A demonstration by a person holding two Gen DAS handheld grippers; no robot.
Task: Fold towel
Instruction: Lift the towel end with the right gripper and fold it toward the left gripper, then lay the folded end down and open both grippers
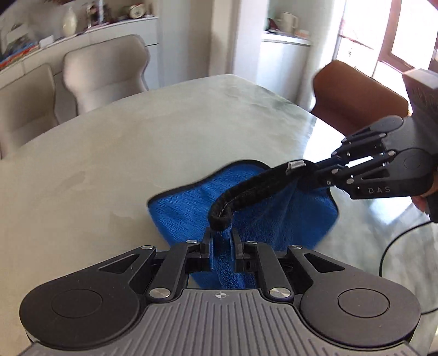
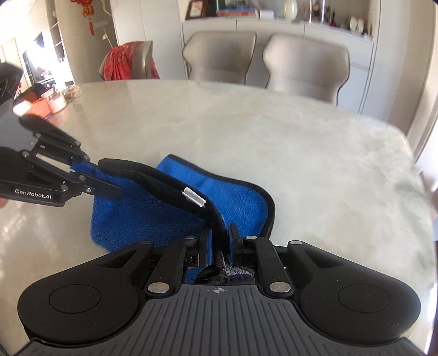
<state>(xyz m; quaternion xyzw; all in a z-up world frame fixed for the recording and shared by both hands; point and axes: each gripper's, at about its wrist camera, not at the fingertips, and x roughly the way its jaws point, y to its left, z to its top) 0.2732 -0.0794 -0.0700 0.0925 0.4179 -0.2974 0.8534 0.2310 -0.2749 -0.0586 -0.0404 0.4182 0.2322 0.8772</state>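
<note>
Left gripper (image 1: pixel 221 241) and right gripper (image 2: pixel 220 238) each pinch the raised blue towel's (image 1: pixel 246 210) black edge.

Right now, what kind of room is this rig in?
Probably a home dining room: a large table with padded chairs along it, and a sideboard holding a vase and ornaments behind.

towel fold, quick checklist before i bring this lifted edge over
1. Left gripper shut on the towel corner: ok.
2. Right gripper shut on the other corner: ok.
3. Black hem held up between them: ok, though it sags.
4. Rest of towel lying on the table: ok.
5. Table ahead free for the fold: ok.
6. Lower layer flat: cannot tell, partly hidden.
</note>
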